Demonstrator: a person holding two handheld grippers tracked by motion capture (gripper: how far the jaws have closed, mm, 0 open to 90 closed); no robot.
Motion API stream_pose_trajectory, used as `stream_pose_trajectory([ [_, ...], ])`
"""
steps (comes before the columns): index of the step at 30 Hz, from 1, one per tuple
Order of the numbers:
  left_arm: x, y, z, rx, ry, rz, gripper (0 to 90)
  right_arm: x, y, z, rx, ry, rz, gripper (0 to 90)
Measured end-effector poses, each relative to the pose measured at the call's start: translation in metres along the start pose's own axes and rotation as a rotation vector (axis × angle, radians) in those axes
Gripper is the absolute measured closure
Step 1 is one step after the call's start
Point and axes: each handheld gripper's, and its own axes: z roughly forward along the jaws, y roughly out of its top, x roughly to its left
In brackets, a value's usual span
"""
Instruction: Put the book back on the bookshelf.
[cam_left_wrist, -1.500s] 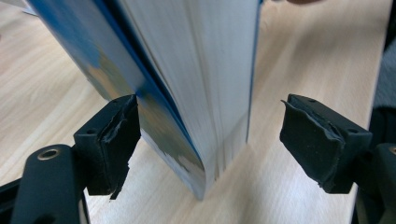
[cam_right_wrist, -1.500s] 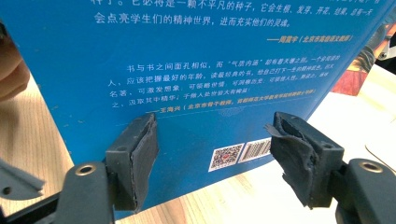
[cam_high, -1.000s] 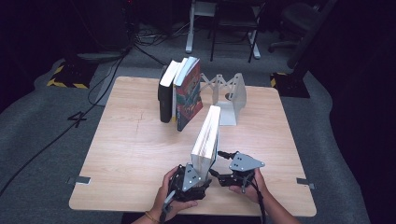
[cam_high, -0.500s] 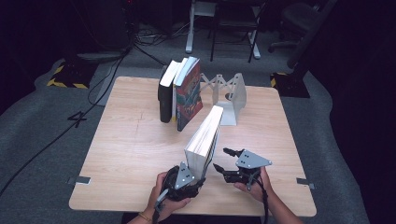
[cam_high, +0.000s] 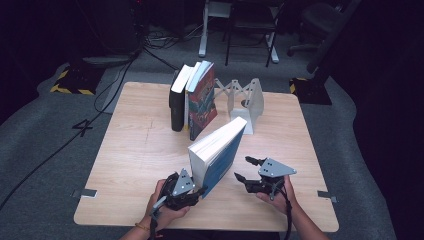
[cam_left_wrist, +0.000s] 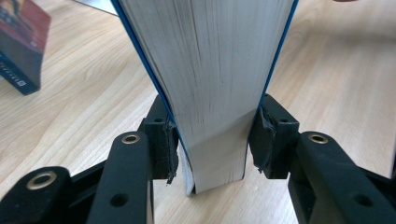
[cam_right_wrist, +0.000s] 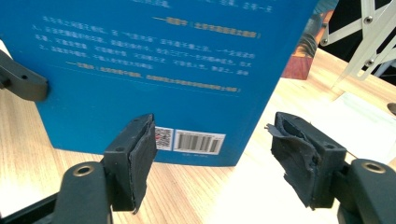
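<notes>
A thick blue-covered book (cam_high: 217, 152) stands on its lower edge near the table's front, leaning to the right with its white page block facing left and up. My left gripper (cam_high: 196, 192) grips its near lower corner; its jaws have just been closing, and in the left gripper view both pads (cam_left_wrist: 167, 144) press the covers of the book (cam_left_wrist: 210, 70). My right gripper (cam_high: 244, 169) stands open just right of the book. In the right gripper view the back cover (cam_right_wrist: 154, 70) with its barcode lies beyond the open gripper (cam_right_wrist: 212, 144), untouched.
A black book (cam_high: 176, 105) and a red-covered book (cam_high: 202, 102) stand upright at the back middle of the wooden table (cam_high: 130, 150). A white folding bookend (cam_high: 247, 100) sits right of them. Cables and chair legs lie on the floor beyond.
The blue book has tipped from nearly upright to a lean to the right. The left gripper slid left and closed on its near corner. The right gripper drew slightly right.
</notes>
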Motion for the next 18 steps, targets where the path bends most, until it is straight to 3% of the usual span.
stream_pose_trajectory([
  [8, 0.012, -0.004, -0.014, 0.030, -0.097, 0.059, 57.1, -0.002, -0.002, 0.002, 0.014, 0.031, 0.010, 29.7],
  [11, 0.016, -0.008, -0.021, 0.037, -0.133, 0.085, 57.3, 0.001, -0.002, 0.004, 0.026, 0.062, -0.013, 29.6],
  [18, 0.027, -0.020, -0.039, 0.046, -0.204, 0.112, 57.8, 0.006, -0.002, 0.011, 0.046, 0.134, -0.016, 28.7],
])
